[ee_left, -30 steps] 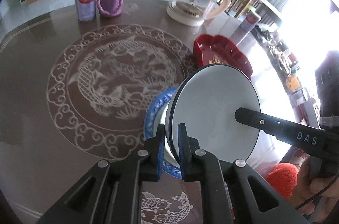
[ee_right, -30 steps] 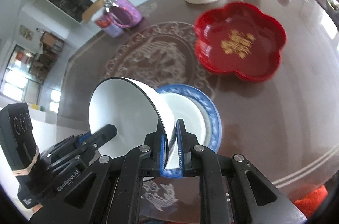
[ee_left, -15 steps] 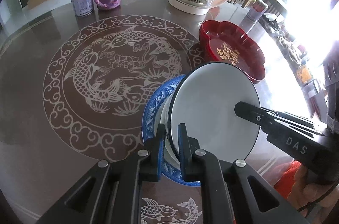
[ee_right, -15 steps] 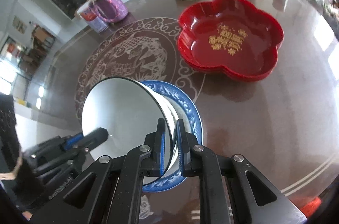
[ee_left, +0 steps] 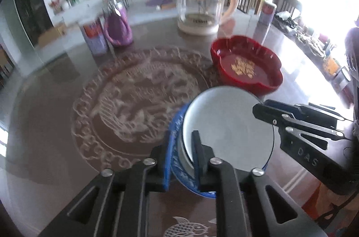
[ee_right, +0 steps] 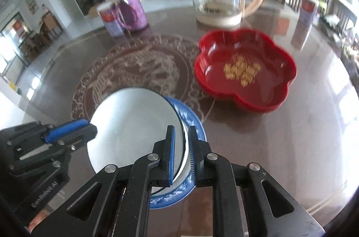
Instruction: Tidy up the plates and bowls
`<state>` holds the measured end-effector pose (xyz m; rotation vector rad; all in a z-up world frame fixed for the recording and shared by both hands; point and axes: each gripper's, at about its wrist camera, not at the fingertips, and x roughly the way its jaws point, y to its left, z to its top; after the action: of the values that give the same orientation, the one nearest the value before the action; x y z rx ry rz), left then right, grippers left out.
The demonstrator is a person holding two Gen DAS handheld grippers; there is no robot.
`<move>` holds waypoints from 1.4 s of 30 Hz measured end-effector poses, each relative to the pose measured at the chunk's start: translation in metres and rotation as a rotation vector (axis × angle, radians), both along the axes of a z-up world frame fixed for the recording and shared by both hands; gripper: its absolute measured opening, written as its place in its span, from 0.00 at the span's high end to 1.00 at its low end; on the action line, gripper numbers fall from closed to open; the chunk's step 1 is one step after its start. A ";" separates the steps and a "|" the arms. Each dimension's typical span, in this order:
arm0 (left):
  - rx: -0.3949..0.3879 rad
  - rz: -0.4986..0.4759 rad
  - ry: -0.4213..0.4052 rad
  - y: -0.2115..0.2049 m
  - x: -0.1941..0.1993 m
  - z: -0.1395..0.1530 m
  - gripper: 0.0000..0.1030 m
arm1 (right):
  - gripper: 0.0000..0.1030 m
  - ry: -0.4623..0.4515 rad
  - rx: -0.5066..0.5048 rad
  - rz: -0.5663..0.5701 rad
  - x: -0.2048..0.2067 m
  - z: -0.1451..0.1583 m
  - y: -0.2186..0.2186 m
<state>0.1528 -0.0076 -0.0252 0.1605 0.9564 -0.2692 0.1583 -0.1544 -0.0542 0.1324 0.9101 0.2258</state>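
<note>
Crockery is being released at the near edge of the bench (ee_left: 44, 116): a white bowl (ee_left: 224, 125) is being left seated in a second white bowl on the blue-patterned plate (ee_left: 179, 172). The left tool (ee_left: 180, 158) and the right tool (ee_right: 180, 156) are each being held astride opposite sides of the bowl's rim; the jaws of both have just been opening, and the rim is seen between them with a gap showing, so neither is clamped. The bowl is judged to be glazed ceramic: stiff, fairly heavy, slippery on the pads and liable to chip, so it is best taken at the thin rim from two opposite sides. A red flower-shaped dish (ee_right: 244, 73) is standing just beyond the stack. Both views are being blurred by motion. The lower bowl is being largely hidden, and whether the upper one is sitting level cannot be told.
</note>
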 end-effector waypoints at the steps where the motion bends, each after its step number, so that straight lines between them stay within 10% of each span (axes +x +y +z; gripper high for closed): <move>1: 0.012 0.006 -0.023 0.000 -0.002 0.004 0.55 | 0.61 -0.026 0.018 -0.005 -0.004 0.004 -0.003; 5: 0.082 0.052 -0.177 0.002 -0.017 0.022 0.22 | 0.46 -0.127 0.054 -0.029 -0.024 0.016 -0.012; 22: 0.139 0.095 -0.222 -0.002 -0.035 0.019 0.22 | 0.41 -0.185 0.101 -0.222 -0.088 -0.037 -0.073; 32: -0.139 0.135 -0.156 0.045 -0.064 -0.016 0.22 | 0.40 -0.181 0.058 -0.202 -0.105 -0.063 -0.067; 42: -0.208 0.237 -0.045 0.082 -0.047 -0.071 0.22 | 0.40 -0.167 0.000 -0.181 -0.104 -0.073 -0.054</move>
<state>0.1059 0.0742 -0.0960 -0.1364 0.8874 -0.1445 0.0543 -0.2086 -0.1271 0.1921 0.7272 0.0673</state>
